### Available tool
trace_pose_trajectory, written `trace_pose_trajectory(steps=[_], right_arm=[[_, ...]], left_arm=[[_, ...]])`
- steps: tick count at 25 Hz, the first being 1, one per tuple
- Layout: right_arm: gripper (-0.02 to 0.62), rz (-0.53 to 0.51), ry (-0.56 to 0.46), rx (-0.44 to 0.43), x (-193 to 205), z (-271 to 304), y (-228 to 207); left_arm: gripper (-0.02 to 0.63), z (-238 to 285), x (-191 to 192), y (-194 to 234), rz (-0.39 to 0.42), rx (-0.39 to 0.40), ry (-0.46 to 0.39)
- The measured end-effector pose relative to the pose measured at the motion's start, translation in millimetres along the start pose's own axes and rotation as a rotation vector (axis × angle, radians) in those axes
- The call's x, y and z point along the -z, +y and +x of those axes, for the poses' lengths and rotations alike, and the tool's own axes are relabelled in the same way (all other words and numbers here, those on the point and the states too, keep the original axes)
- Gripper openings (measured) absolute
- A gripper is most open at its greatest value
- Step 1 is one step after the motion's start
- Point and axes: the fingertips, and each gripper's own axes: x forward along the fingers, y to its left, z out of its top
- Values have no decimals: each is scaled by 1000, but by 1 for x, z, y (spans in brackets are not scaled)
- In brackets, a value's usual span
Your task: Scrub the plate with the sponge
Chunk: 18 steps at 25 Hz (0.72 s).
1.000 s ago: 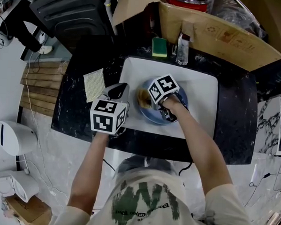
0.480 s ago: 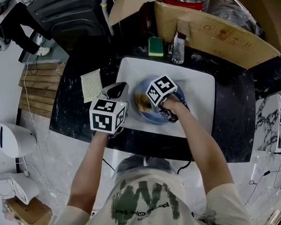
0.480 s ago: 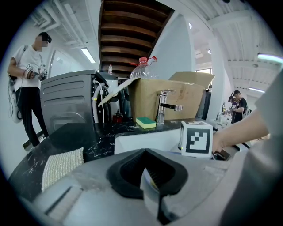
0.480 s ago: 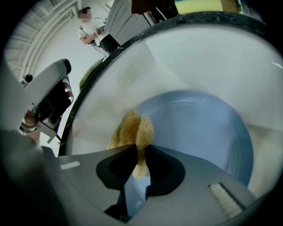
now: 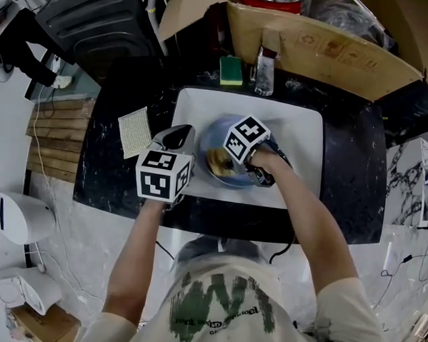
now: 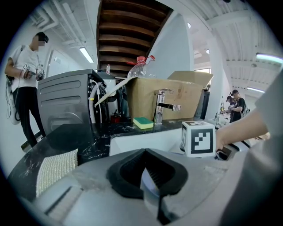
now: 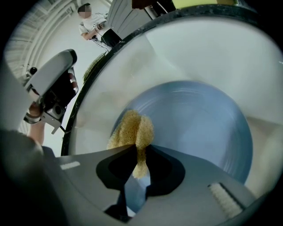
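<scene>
**dishguy:** Right claw [image 7: 137, 152] is clamped on the sponge [image 7: 132, 130]. It's a tan scrubby wad squeezed thin between the jaws, with the free end fanned out and pressed onto the blue plate [image 7: 199, 128]. In the head view that spot is on the plate's left half.

**k_88:** And the left claw [image 6: 148, 176]? Its jaws look pinched together on a thin pale-blue sliver, which reads as the plate's rim.

**dishguy:** Yep, the head view agrees, since that claw's tip sits right at the plate's left edge. The plate lies flat inside the white tray [image 5: 302, 128], a bit left of the tray's middle, and the tray is on the black counter [image 5: 349, 188].

**k_88:** Other stuff: a green sponge [image 5: 231, 70] is on the counter just past the tray's far edge, with a faucet [image 6: 161, 106] just to its right. A cardboard box [image 5: 321, 47] stands behind both. A pale mesh cloth [image 5: 134, 131] lies on the counter left of the tray, near the left claw. Can't tell if they touch.

**dishguy:** Also a bystander [image 6: 24, 88] in a white shirt is standing off to the left in the left claw's view, well apart from the counter.
</scene>
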Motion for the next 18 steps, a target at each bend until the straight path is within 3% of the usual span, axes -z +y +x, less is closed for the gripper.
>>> trace_pose_trajectory(steps=[18], right_arm=[[61, -39, 116, -17, 34, -14, -13]], left_arm=[[-2, 11, 1, -8, 5, 17, 10]])
